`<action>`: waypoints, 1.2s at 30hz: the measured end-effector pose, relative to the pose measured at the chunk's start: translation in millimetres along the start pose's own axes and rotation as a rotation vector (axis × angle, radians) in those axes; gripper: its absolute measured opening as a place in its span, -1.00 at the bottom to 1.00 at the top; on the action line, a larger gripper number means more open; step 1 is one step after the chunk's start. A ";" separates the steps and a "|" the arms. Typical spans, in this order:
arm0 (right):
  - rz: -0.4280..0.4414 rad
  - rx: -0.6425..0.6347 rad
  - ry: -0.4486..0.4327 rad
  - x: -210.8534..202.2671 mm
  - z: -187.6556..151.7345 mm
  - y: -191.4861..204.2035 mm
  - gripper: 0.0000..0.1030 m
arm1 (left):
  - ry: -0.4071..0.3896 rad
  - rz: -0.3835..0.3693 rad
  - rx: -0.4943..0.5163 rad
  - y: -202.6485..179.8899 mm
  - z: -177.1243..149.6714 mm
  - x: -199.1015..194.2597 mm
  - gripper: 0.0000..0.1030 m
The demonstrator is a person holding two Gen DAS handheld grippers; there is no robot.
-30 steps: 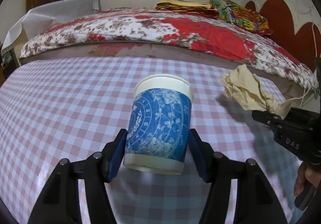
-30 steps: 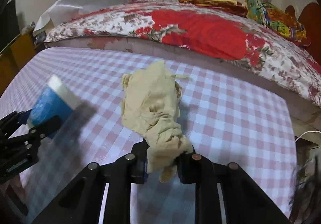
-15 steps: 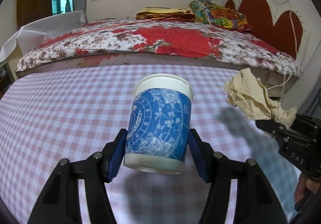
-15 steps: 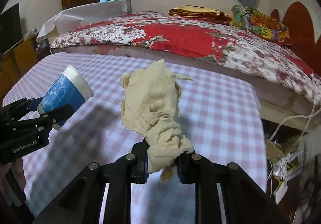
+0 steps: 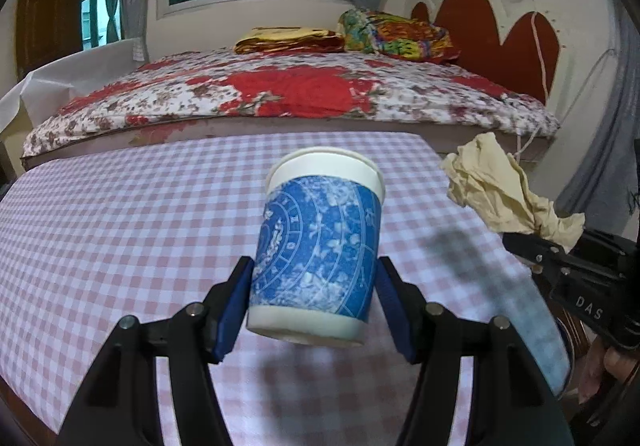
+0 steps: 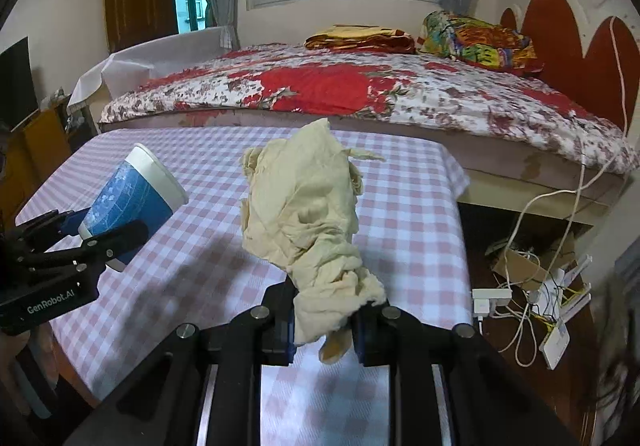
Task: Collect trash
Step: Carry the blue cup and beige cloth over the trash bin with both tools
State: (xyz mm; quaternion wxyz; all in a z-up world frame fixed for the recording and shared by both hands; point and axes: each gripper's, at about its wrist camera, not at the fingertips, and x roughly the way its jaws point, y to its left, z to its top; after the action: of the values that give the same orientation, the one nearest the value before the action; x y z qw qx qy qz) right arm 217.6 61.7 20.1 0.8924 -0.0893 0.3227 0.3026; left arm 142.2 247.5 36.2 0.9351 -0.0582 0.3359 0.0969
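Note:
A blue-patterned paper cup (image 5: 318,250) with a white rim hangs above the pink checked table (image 5: 120,230), tilted slightly, with my left gripper (image 5: 314,298) shut on its lower half. From the right wrist view the same cup (image 6: 134,200) shows at the left in the left gripper (image 6: 108,238). My right gripper (image 6: 322,320) is shut on the lower end of a crumpled beige paper wad (image 6: 308,214), held up over the table's right part. In the left wrist view the wad (image 5: 496,186) and the right gripper (image 5: 536,246) sit at the right edge.
A bed with a red floral cover (image 5: 304,94) runs along the table's far side. Right of the table, on the floor, lie white cables, a power strip (image 6: 492,300) and a cardboard box (image 6: 524,266). A wooden cabinet (image 6: 36,150) stands at the left.
Both grippers have moved together toward the table's right end and risen a little, each keeping its load. The table's right edge and the floor beside it have come into view.

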 end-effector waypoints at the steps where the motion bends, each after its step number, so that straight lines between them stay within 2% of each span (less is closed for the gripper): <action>1: -0.004 0.003 -0.003 -4.5 -2.5 -1.6 -0.57 | -0.005 -0.005 0.001 -3.1 -0.2 -3.4 0.21; 20: -0.076 0.104 -0.033 -83.5 -60.4 -53.4 -0.57 | -0.013 -0.118 0.074 -82.1 -16.2 -32.0 0.21; 27: -0.150 0.144 -0.047 -111.9 -81.8 -84.7 -0.57 | -0.012 -0.182 0.127 -117.4 -23.1 -35.6 0.21; 36: -0.262 0.222 -0.023 -143.1 -116.8 -134.5 -0.57 | 0.017 -0.291 0.200 -168.3 -35.7 -30.2 0.21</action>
State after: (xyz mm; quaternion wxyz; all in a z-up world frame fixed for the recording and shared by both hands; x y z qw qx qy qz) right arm 150.0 -156.5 14.8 0.9323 -0.0278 0.3293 0.1471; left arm 134.5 73.0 35.5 0.9375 -0.0135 0.3396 -0.0740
